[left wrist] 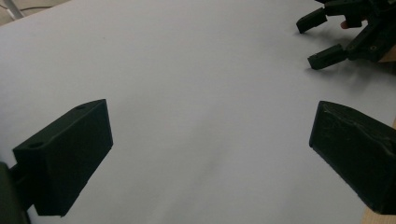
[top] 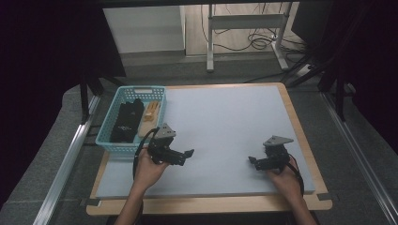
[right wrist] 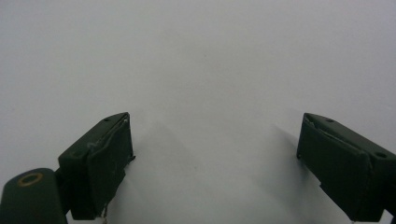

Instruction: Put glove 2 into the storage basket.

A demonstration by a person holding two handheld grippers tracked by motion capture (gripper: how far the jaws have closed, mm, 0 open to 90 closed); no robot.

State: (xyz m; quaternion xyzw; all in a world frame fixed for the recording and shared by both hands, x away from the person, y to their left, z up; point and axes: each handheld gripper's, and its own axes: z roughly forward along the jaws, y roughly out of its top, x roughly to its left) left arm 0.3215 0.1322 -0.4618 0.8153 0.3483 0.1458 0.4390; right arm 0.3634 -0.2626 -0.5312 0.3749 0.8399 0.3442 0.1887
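- Black plastic, two jaws: left gripper (top: 185, 157), held in the person's left hand (top: 149, 168) near the front-left of the table. Its jaws stand wide apart with nothing between them, low over bare mat in the left gripper view (left wrist: 210, 154). It points toward the table's middle, away from the basket, so I judge it parked rather than reaching.
- Black plastic, same pattern: right gripper (top: 256, 161), held in the right hand (top: 284, 176) near the front-right. Jaws spread wide and empty in the right gripper view (right wrist: 212, 163), aimed inward toward the other tool. It also appears far off in the left gripper view (left wrist: 327, 39), jaws parted.
- Grey three-cornered plates: one atop each gripper, tilted; part of the tools.
- Pale blue-grey mat (top: 225, 126): covers most of the wooden table (top: 206, 205), whose edge shows as a border. Both grippers hover over it, well apart, leaving the middle free, likely as working space.
- Turquoise plastic basket (top: 107, 136): at the mat's left edge, just beyond the left gripper, long side running away from the person. Nearest stock to either tool, so probably the source of what gets handled.
- Black item (top: 126, 121): lies lengthwise in the basket's left part; kind cannot be told.
- Tan wooden-looking piece (top: 150, 117): lies beside it along the basket's right wall, nearest the left gripper.
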